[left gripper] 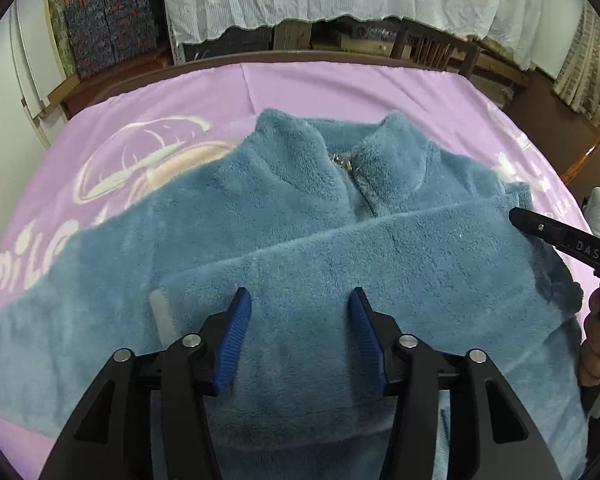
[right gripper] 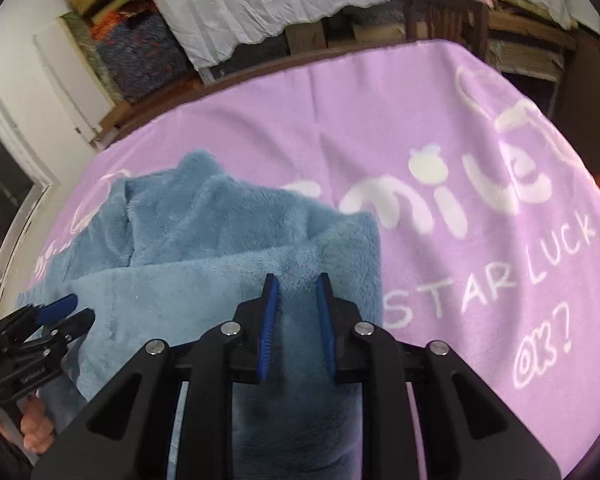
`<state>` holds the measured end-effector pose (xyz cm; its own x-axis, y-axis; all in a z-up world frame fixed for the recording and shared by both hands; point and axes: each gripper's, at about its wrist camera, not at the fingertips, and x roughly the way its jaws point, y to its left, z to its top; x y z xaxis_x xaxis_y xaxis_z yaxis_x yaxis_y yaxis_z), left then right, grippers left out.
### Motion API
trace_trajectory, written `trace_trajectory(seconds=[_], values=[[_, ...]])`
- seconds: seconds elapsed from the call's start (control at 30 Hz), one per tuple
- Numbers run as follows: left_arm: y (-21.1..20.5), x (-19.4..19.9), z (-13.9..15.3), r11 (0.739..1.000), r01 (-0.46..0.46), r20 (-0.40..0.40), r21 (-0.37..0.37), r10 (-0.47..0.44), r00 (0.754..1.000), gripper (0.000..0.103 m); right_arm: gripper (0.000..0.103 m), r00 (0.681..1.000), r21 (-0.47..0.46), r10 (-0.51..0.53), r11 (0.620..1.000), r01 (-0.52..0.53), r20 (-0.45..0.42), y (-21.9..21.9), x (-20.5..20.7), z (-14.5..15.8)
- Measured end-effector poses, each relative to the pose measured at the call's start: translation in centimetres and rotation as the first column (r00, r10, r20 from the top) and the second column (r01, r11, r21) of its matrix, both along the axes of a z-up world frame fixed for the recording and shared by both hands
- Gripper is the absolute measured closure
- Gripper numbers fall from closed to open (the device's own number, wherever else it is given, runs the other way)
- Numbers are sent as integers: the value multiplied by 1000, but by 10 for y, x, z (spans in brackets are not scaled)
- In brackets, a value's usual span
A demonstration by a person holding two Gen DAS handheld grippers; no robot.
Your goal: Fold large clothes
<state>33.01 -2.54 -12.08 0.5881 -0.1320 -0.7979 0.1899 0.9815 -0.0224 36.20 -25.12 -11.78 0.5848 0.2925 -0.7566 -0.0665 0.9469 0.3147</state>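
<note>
Blue fleece jacket [left gripper: 300, 208] spread collar-away on lilac blanket [left gripper: 172, 96] over the surface, one sleeve [left gripper: 380, 248] laid across the chest to narrow it. Left gripper [left gripper: 300, 320] parted wide above the sleeve, empty. Right gripper [right gripper: 298, 320] narrowed, pinching the fold's edge.

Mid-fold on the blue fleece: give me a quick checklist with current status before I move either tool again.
1. One sleeve folded across the fleece jacket chest: ok.
2. Other sleeve folded in: not ok, it lies stretched out on the purple blanket.
3. Left tool open above the fabric: ok.
4. Right tool gripping fleece: cannot tell; fingers sit narrow with fleece between them.
5. Zipper closed: ok where visible near the collar.
6. Hem flat: cannot tell, hidden below the tools.
</note>
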Motion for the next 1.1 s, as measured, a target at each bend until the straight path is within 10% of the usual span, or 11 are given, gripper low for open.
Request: trace_trajectory(seconds=[0.57, 0.87, 1.1], values=[[29, -18, 12, 998, -43, -34, -47, 41, 999, 45, 75, 984, -116, 180, 977, -180, -7, 35, -64, 26], [14, -21, -5, 997, -13, 15, 72, 12, 1000, 37, 74, 978, -254, 207, 945, -206, -24, 57, -65, 6], [41, -26, 11, 996, -66, -26, -56, 65, 998, 38, 45, 990, -182, 117, 978, -101, 76, 34, -64, 23]])
